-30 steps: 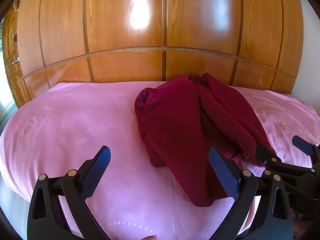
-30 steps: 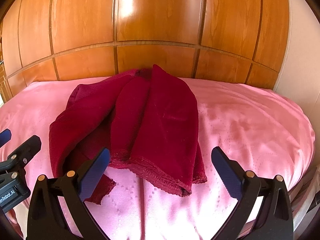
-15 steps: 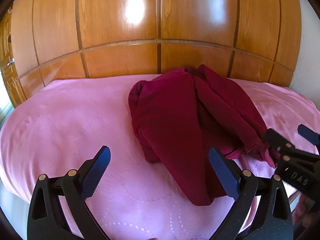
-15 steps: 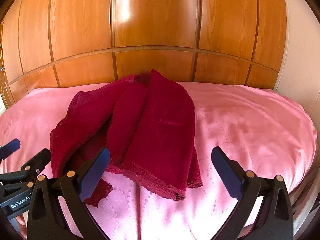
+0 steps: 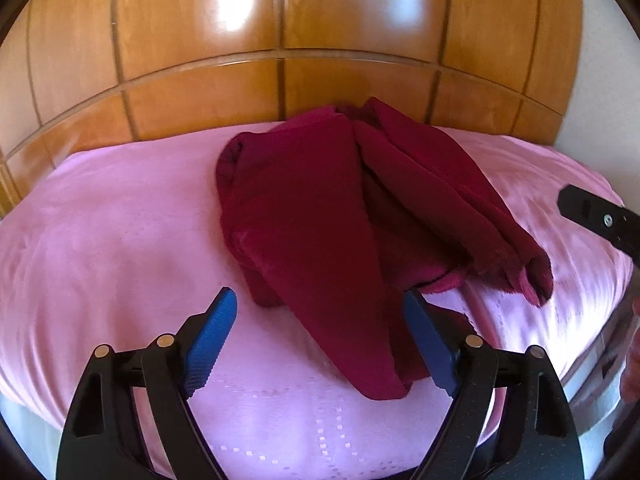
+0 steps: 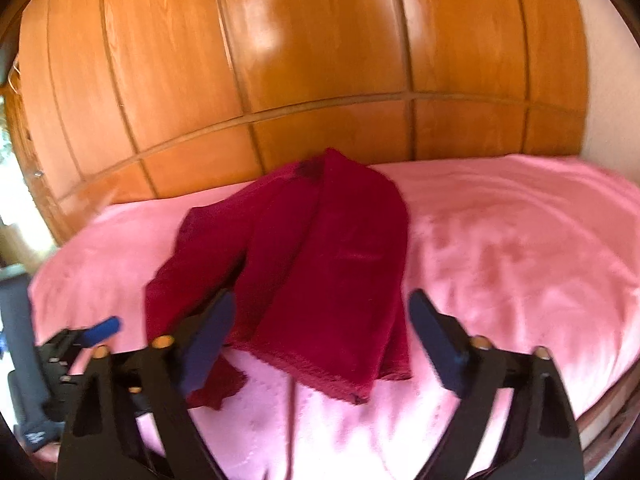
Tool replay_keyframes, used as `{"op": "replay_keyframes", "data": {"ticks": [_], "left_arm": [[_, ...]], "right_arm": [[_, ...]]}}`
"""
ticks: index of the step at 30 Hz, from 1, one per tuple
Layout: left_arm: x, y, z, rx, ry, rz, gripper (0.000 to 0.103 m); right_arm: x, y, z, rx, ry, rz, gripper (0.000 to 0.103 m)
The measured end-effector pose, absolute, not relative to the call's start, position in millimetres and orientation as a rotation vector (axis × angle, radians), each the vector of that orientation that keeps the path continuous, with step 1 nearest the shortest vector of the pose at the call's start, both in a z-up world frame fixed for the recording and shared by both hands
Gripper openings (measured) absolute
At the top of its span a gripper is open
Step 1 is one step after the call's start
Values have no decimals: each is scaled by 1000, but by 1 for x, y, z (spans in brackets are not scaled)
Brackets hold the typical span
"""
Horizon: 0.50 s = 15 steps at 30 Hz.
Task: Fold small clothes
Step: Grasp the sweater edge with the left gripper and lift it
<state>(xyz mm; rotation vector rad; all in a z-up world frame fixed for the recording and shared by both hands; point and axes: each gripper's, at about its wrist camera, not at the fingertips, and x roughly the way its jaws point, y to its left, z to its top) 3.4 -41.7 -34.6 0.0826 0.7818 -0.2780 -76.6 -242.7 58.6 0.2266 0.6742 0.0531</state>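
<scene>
A dark red garment (image 5: 312,220) lies crumpled in long folds on the pink bedspread (image 5: 120,240). My left gripper (image 5: 320,308) hovers over its near tip with the blue pads apart. Its jaws are closing, and the pads do not press the cloth. In the right wrist view the garment (image 6: 332,260) lies on the bedspread (image 6: 520,260), its fringed hem nearest. My right gripper (image 6: 322,304) hangs above that hem, jaws closing, pads off the cloth. One finger of the right gripper (image 5: 592,212) shows at the right edge. The left gripper (image 6: 80,340) shows at lower left.
Glossy wooden panels (image 5: 200,92) rise right behind the bed, also seen as wooden panels (image 6: 320,60) in the right wrist view. A pale wall (image 6: 608,100) stands at the right. The bed's near edge drops away just below both grippers.
Both pairs of jaws have narrowed. The right gripper has drawn away from the garment's fringe toward the right edge of the left view. The right view has tilted and blurred. The garment lies as before.
</scene>
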Motion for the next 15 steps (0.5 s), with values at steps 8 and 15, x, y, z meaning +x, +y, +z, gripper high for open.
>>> {"op": "replay_keyframes", "data": {"ticks": [8, 15], "left_arm": [[21, -48, -62, 94, 908, -329, 47], [31, -16, -59, -103, 953, -455, 11]], "right_arm": [[-51, -217, 34, 172, 798, 126, 59], [-54, -218, 12, 29, 886, 123, 15]]}}
